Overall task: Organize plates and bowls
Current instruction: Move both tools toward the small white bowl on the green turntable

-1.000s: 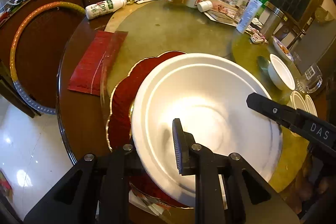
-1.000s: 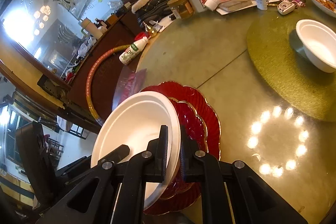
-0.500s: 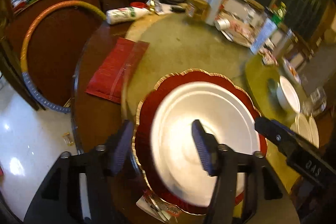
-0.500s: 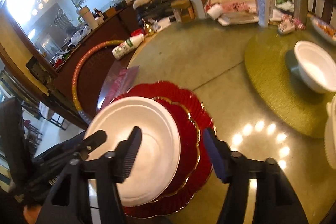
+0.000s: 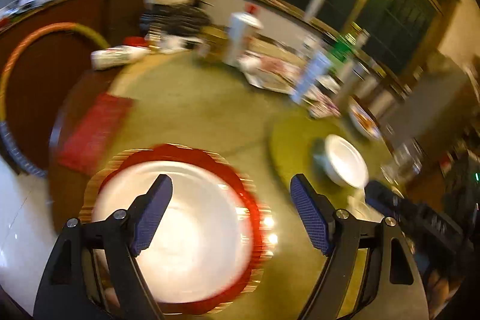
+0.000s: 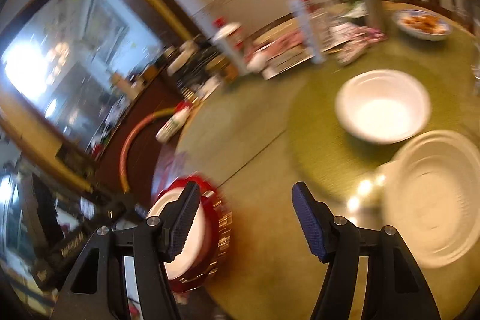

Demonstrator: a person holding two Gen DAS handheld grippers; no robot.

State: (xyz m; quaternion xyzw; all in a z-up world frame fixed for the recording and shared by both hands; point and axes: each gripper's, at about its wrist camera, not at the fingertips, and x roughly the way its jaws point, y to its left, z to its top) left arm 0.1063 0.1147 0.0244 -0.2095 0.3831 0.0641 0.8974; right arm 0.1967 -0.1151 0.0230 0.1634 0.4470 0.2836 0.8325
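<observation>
Warm, dim indoor light in both wrist views. Heavy motion blur smears the red plate (image 5: 255, 200) rim, bottles and far clutter; gripper fingers (image 5: 151, 212) stay sharp. Ring of lamp glare on the glass table (image 6: 258, 140). Blown-out window (image 6: 24, 71) at left. Fisheye bending, dark vignette at corners.

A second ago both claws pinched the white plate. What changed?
Both let go. The left gripper and right gripper have just been opening, nothing between their jaws, and have pulled back from the white plate. It now lies flat on the red plate. The white bowl stayed on the green mat.
</observation>
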